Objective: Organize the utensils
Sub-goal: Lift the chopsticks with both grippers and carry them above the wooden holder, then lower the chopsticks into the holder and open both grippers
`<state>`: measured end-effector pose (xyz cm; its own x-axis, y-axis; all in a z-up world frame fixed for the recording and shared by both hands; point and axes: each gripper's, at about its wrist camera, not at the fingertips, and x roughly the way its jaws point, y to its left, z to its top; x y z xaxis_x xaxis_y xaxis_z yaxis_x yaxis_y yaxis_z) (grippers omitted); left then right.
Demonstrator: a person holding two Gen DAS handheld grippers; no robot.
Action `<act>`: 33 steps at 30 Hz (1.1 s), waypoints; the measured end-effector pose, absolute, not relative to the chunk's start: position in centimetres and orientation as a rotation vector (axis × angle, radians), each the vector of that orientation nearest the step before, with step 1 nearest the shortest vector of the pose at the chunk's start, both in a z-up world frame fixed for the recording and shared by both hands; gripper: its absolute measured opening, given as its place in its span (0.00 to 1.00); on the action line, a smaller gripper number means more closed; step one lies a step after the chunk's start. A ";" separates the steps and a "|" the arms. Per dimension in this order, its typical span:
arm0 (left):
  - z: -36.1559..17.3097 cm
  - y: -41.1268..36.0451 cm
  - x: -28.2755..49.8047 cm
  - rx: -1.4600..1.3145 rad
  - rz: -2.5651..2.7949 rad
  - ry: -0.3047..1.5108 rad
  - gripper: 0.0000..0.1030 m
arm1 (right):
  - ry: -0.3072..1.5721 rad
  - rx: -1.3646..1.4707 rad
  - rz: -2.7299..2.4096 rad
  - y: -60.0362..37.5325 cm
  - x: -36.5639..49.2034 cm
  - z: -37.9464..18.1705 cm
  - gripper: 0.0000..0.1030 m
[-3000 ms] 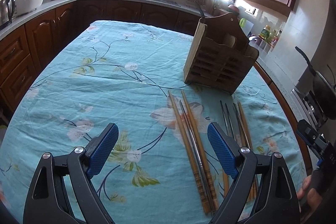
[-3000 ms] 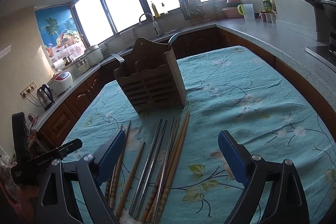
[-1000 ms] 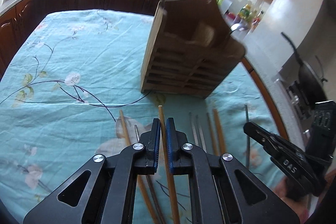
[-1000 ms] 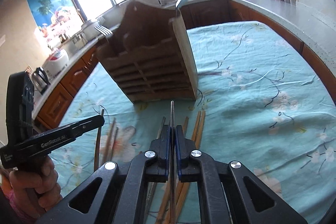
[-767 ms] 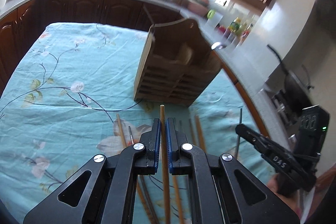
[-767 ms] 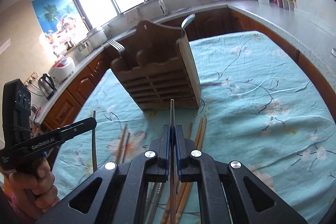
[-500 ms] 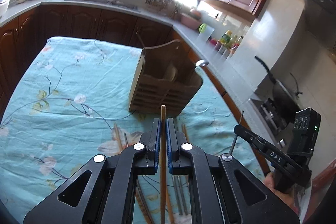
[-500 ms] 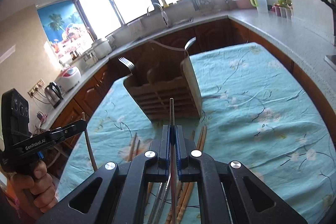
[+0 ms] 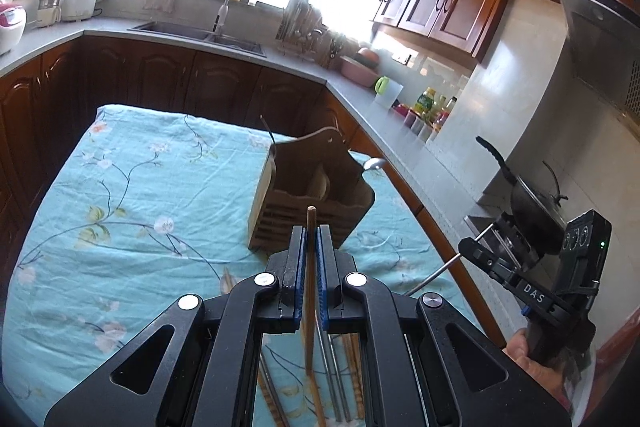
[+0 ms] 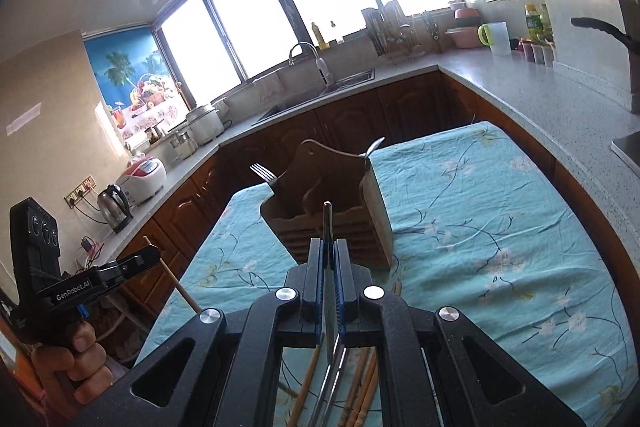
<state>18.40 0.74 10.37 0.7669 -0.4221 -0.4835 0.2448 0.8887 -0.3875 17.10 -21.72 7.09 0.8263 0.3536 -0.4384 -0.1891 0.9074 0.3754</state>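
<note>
Chopsticks are the job: the wooden utensil holder (image 9: 308, 187) stands upright on the floral tablecloth (image 9: 132, 211), ahead of and below both grippers. The left gripper (image 9: 311, 259) is clamped on a wooden chopstick (image 9: 310, 267), the right gripper (image 10: 329, 267) on a metal chopstick (image 10: 328, 227); each stick's long axis points toward the holder's open top. Neither looks clearly nearer. Loose chopsticks (image 10: 360, 387) lie below. Three seconds ago both grippers gaped empty, low over the pile.
</note>
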 end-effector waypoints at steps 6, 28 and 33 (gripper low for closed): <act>11.2 1.2 19.0 -0.340 -0.362 0.571 0.04 | 0.505 0.326 0.289 -21.8 17.4 7.8 0.05; 21.1 1.5 27.6 -0.347 -0.238 0.302 0.04 | 0.254 0.352 0.200 -23.8 25.3 16.9 0.05; 17.9 1.7 30.4 -0.377 -0.197 0.339 0.04 | 0.279 0.355 0.185 -23.6 28.0 14.7 0.05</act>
<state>30.43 1.67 17.88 0.9251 -0.2497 -0.2861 0.1252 0.9118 -0.3911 28.04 -23.60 14.67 0.9450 0.2262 -0.2363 -0.1288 0.9214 0.3667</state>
